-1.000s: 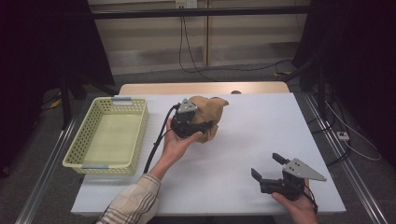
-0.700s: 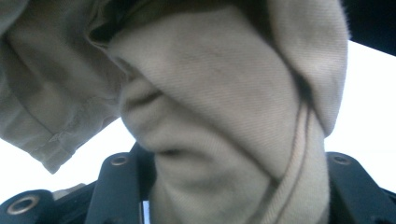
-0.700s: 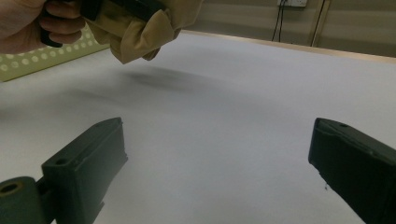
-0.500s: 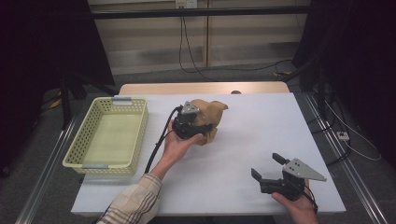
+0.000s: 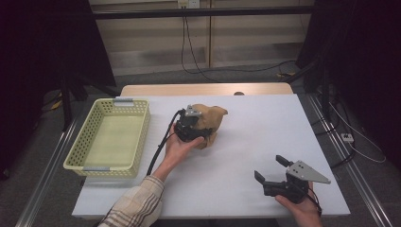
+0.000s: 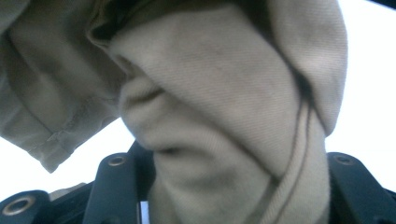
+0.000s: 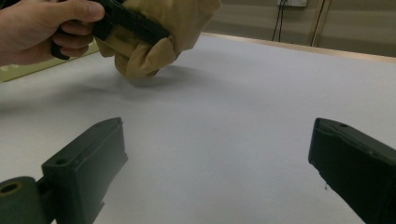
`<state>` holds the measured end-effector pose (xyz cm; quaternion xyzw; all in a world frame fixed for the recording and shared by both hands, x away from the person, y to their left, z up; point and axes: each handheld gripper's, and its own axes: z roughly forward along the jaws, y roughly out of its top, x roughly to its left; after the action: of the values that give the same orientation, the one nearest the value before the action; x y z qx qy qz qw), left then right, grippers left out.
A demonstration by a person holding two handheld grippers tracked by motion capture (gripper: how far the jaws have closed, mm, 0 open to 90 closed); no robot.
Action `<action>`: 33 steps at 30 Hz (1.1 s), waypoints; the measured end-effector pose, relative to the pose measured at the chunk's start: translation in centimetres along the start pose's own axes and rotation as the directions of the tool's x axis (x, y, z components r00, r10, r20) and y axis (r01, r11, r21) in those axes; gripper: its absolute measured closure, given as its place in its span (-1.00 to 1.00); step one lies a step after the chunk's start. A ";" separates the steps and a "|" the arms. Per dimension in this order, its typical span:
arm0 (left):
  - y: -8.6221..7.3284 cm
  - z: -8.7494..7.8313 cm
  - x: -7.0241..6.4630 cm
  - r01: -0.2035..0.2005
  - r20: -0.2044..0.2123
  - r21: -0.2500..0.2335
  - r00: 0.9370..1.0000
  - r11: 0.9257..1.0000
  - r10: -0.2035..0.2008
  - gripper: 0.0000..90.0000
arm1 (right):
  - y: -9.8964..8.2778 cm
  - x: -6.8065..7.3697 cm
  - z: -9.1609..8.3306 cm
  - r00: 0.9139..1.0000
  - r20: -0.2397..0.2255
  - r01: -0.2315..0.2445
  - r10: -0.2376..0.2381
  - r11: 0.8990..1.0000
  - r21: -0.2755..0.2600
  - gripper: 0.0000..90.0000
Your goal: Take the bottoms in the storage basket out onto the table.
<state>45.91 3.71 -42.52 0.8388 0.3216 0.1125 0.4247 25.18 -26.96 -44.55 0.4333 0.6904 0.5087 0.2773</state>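
Judging from mid-frame, my left hand-held gripper [image 5: 201, 130] pinches the tan cloth [image 5: 212, 117], the yellow basket [image 5: 109, 138] at left sits empty, and my right hand-held gripper [image 5: 274, 170] idles wide at lower right.

The table [image 5: 246, 142] lies bare across its middle and right, so a hand could pass freely between the cloth [image 5: 210, 118] and the right gripper [image 5: 273, 169] at the near right edge. That gripper's fingers [image 7: 88, 158] stand wide apart over bare white surface. On the left, the basket [image 5: 75, 156] blocks the table's edge, with a bare strip between it and the left hand [image 5: 182, 146]. The left gripper [image 5: 191, 130], closed on the bunched cloth, stands in the way at mid-table. The far right corner is open.
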 end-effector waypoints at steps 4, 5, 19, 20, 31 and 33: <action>-0.2 0.4 0.2 0.000 -0.003 0.019 1.000 1.000 0.000 0.00 | 0.0 0.0 0.0 1.000 0.000 -0.001 0.001 1.000 -0.001 -0.92; -0.3 0.5 0.2 0.002 -0.005 0.021 1.000 1.000 -0.002 0.00 | 0.0 0.0 0.0 1.000 0.000 -0.001 0.001 1.000 -0.001 -0.92; -1.0 2.5 1.3 0.048 -0.052 0.027 0.998 0.998 -0.046 -0.07 | 0.0 0.0 0.0 1.000 0.003 0.002 -0.002 1.000 0.002 -0.92; -1.0 2.5 1.3 0.048 -0.052 0.027 0.998 0.998 -0.046 -0.07 | 0.0 0.0 0.0 1.000 0.003 0.002 -0.002 1.000 0.002 -0.92; -0.9 4.2 1.5 0.024 -0.061 0.050 0.998 0.998 -0.020 -0.16 | 0.0 0.0 0.1 1.000 0.004 -0.001 0.001 1.000 0.003 -0.92; -0.9 4.4 1.5 0.011 -0.066 0.045 0.998 0.999 -0.008 -0.18 | 0.0 0.0 0.0 1.000 0.005 0.000 0.000 1.000 0.002 -0.92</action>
<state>48.67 2.19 -46.02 0.8425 0.3420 0.1307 0.3951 25.23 -26.97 -44.57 0.4348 0.6903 0.5069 0.2785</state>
